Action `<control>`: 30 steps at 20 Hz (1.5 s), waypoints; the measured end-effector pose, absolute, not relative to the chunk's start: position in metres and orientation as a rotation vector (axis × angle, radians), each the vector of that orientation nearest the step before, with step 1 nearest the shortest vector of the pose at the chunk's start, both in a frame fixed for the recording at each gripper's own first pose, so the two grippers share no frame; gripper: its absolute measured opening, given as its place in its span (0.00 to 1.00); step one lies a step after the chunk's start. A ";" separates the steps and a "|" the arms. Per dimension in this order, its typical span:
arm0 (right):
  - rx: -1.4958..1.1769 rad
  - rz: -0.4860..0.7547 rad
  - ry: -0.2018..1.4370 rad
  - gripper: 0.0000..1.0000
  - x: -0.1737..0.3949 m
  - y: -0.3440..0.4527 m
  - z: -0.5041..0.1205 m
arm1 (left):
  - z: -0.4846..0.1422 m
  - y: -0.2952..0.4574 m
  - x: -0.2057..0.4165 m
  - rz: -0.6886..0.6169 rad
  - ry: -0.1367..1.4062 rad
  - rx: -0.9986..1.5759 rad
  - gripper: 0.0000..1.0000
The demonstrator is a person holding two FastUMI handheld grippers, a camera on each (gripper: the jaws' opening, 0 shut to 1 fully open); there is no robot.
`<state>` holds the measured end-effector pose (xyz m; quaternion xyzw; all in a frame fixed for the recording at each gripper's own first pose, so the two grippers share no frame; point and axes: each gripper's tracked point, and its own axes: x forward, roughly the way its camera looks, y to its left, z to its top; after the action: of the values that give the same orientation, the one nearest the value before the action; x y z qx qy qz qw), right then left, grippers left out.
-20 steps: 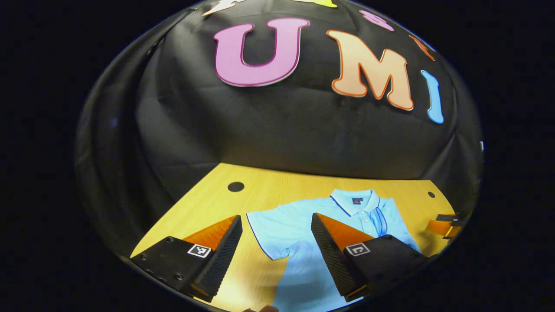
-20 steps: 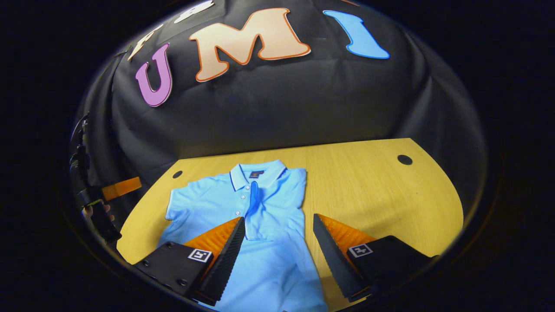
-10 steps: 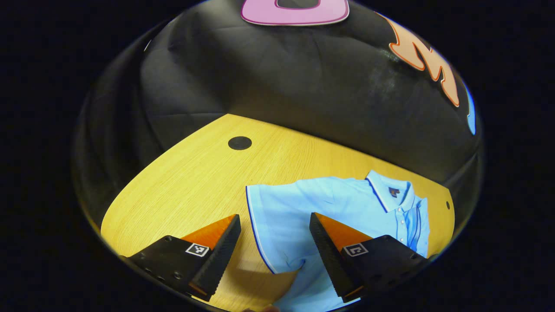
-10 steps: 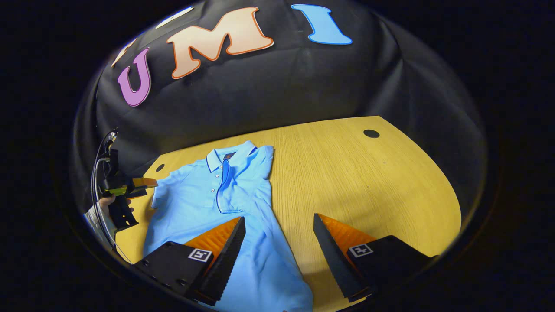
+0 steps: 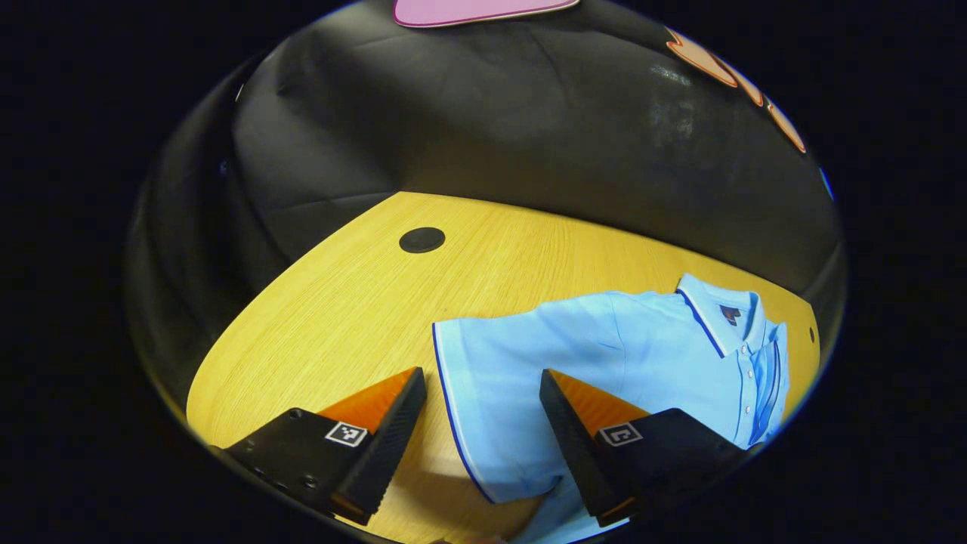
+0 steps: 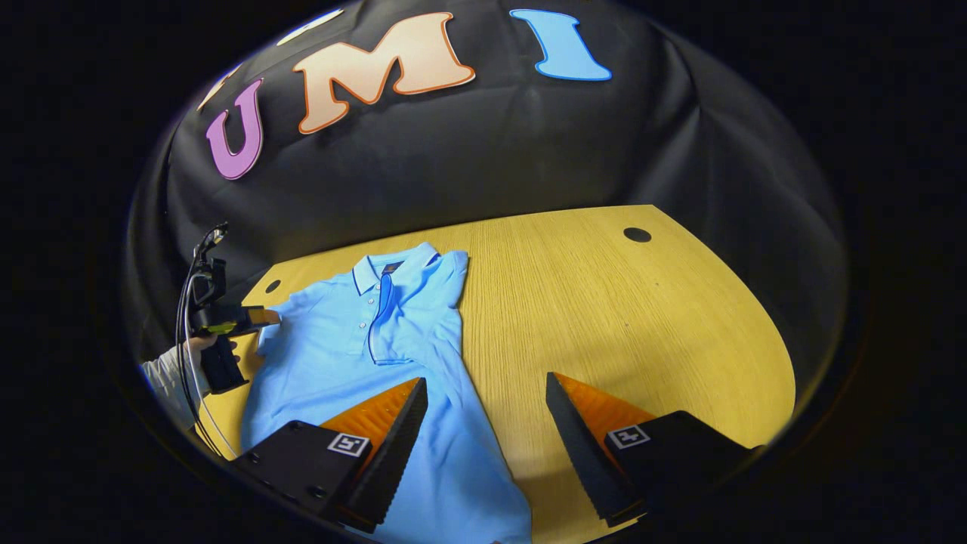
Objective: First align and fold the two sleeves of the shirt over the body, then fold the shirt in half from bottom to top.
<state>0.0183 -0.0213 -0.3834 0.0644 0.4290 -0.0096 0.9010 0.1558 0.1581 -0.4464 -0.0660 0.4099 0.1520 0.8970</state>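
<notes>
A yellow wood-grain worktop [image 6: 642, 317] stands against the black cloth wall, with a light blue shirt [image 6: 355, 355] lying flat on it, one sleeve folded over the body. The left tool [image 5: 483, 393] hangs gaping above the spread sleeve [image 5: 491, 385]. The right tool [image 6: 487, 400] is gaping too, beside the shirt's near edge.

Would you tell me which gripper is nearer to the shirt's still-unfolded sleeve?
Left. The left gripper is open right at the unfolded sleeve, its cuff edge between the fingers. The right gripper hangs open over the shirt's opposite, already folded side.
</notes>
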 end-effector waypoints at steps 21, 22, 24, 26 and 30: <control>0.222 -0.058 0.861 0.98 -0.003 -0.080 -0.376 | -0.363 -0.001 0.203 0.022 0.714 -0.145 0.00; 0.229 -0.068 0.861 0.98 -0.006 -0.086 -0.375 | -0.367 -0.011 0.201 0.012 0.726 -0.151 0.00; 0.242 -0.087 0.857 0.98 -0.012 -0.095 -0.375 | -0.376 -0.028 0.195 -0.014 0.756 -0.162 0.00; 0.252 -0.102 0.857 0.98 -0.017 -0.104 -0.375 | -0.384 -0.043 0.189 -0.039 0.785 -0.159 0.00; 0.274 -0.114 0.848 0.98 -0.021 -0.115 -0.374 | -0.397 -0.065 0.178 -0.078 0.821 -0.109 0.00</control>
<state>-0.0214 -0.1153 -0.3737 0.1323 0.4101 -0.0549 0.9007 0.1782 -0.0649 -0.3975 -0.0531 0.3987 -0.0378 0.9148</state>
